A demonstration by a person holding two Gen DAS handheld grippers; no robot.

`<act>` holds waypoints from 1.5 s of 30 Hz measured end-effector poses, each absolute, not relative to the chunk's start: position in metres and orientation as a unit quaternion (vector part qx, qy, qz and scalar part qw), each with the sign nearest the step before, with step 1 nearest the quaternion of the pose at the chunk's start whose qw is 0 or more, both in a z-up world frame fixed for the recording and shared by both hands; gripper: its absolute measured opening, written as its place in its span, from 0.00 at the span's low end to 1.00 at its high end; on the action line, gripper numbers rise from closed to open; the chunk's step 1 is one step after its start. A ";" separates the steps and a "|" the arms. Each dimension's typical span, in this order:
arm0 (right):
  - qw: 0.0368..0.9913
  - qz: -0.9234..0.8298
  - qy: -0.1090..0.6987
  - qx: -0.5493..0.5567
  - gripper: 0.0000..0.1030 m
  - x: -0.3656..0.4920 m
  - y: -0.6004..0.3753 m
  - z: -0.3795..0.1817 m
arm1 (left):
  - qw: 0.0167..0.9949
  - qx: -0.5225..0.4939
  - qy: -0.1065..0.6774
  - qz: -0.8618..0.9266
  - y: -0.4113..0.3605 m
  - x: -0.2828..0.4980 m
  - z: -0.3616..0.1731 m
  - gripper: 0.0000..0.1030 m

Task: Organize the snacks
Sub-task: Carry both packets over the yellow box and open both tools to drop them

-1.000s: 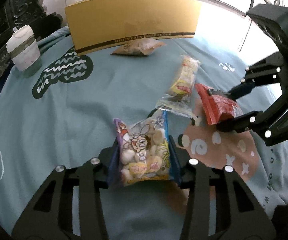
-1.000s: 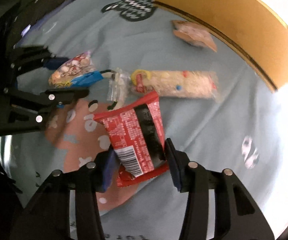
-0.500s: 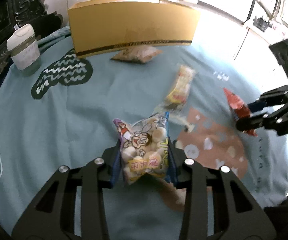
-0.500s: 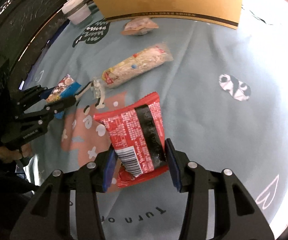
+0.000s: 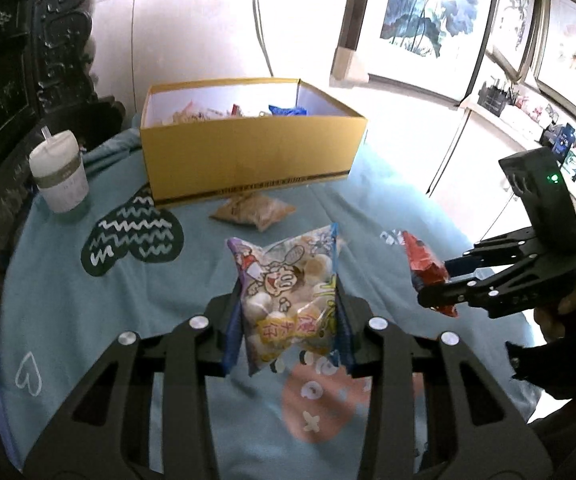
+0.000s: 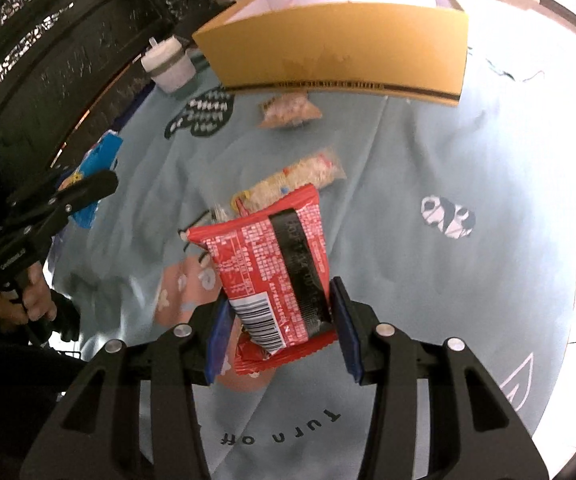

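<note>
My left gripper [image 5: 288,320] is shut on a clear cartoon-printed bag of white puffs [image 5: 288,288] and holds it above the blue cloth. My right gripper [image 6: 279,320] is shut on a red and black snack packet [image 6: 275,268], also lifted; it shows at the right of the left wrist view [image 5: 428,272]. The open yellow box [image 5: 247,156] stands at the far side and holds several snacks. A tan snack bag [image 5: 253,210] lies just in front of the box. A long clear rice-bar packet [image 6: 300,178] lies mid-table beyond the red packet.
A white lidded cup with a straw [image 5: 59,172] stands left of the box. The blue tablecloth [image 5: 87,300] has dark and pink printed patches. Dark carved furniture [image 5: 7,60] is at the left; framed pictures [image 5: 428,20] hang at the right.
Both grippers have lifted higher with their packets and tilted up, so the box's open top and the walls now show. The right gripper has moved back from the table's middle.
</note>
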State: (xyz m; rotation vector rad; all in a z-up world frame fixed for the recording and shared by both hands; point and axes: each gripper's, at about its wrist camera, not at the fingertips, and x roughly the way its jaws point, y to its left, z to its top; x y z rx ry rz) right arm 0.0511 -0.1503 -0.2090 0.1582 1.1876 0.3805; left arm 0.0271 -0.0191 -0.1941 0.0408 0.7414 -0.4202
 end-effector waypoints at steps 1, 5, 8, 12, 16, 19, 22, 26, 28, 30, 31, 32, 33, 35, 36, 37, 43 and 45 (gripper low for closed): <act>0.810 0.179 0.553 0.075 0.46 0.051 -0.150 -0.206 | 0.912 0.020 0.355 -0.203 -0.018 0.026 -0.190 0.37; 0.821 0.184 0.535 0.075 0.46 0.052 -0.147 -0.189 | 0.918 0.021 0.339 -0.204 -0.018 0.022 -0.174 0.37; 0.835 0.190 0.510 0.074 0.46 0.053 -0.146 -0.166 | 0.924 0.018 0.324 -0.203 -0.016 0.022 -0.160 0.37; 0.855 0.185 0.479 0.073 0.46 0.056 -0.147 -0.133 | 0.930 0.012 0.311 -0.196 -0.014 0.031 -0.142 0.37; 0.876 0.174 0.444 0.072 0.46 0.063 -0.149 -0.096 | 0.940 0.014 0.290 -0.178 -0.019 0.046 -0.112 0.37; 0.892 0.162 0.417 0.068 0.46 0.069 -0.154 -0.067 | 0.946 0.009 0.280 -0.164 -0.024 0.061 -0.087 0.37; 0.904 0.152 0.395 0.065 0.46 0.077 -0.160 -0.042 | 0.949 0.009 0.271 -0.159 -0.034 0.077 -0.062 0.37; 0.916 0.138 0.371 0.062 0.46 0.088 -0.167 -0.015 | 0.953 0.028 0.263 -0.148 -0.047 0.097 -0.034 0.37; 0.921 0.132 0.361 0.058 0.46 0.095 -0.169 -0.003 | 0.954 0.034 0.261 -0.146 -0.054 0.107 -0.023 0.37; 0.925 0.129 0.352 0.053 0.46 0.101 -0.168 0.006 | 0.954 0.032 0.259 -0.144 -0.057 0.113 -0.016 0.37; 0.927 0.128 0.349 0.051 0.46 0.103 -0.168 0.010 | 0.955 0.030 0.258 -0.145 -0.059 0.117 -0.012 0.37; 0.929 0.127 0.345 0.049 0.46 0.105 -0.169 0.014 | 0.955 0.029 0.256 -0.146 -0.060 0.120 -0.009 0.37; 0.930 0.126 0.342 0.047 0.46 0.108 -0.169 0.019 | 0.956 0.028 0.255 -0.146 -0.061 0.123 -0.006 0.37; 0.932 0.123 0.338 0.042 0.46 0.114 -0.170 0.026 | 0.956 0.026 0.254 -0.145 -0.063 0.131 -0.001 0.38; 0.933 0.121 0.336 0.043 0.46 0.118 -0.172 0.028 | 0.956 0.025 0.254 -0.145 -0.063 0.136 0.001 0.38; 0.933 0.119 0.336 0.044 0.46 0.122 -0.173 0.031 | 0.956 0.023 0.255 -0.142 -0.064 0.142 0.003 0.38; 0.931 0.106 0.346 0.049 0.46 0.160 -0.179 0.034 | 0.955 0.015 0.267 -0.129 -0.064 0.182 0.005 0.38; 0.929 0.100 0.353 0.050 0.46 0.178 -0.180 0.032 | 0.954 0.017 0.271 -0.123 -0.064 0.196 0.003 0.38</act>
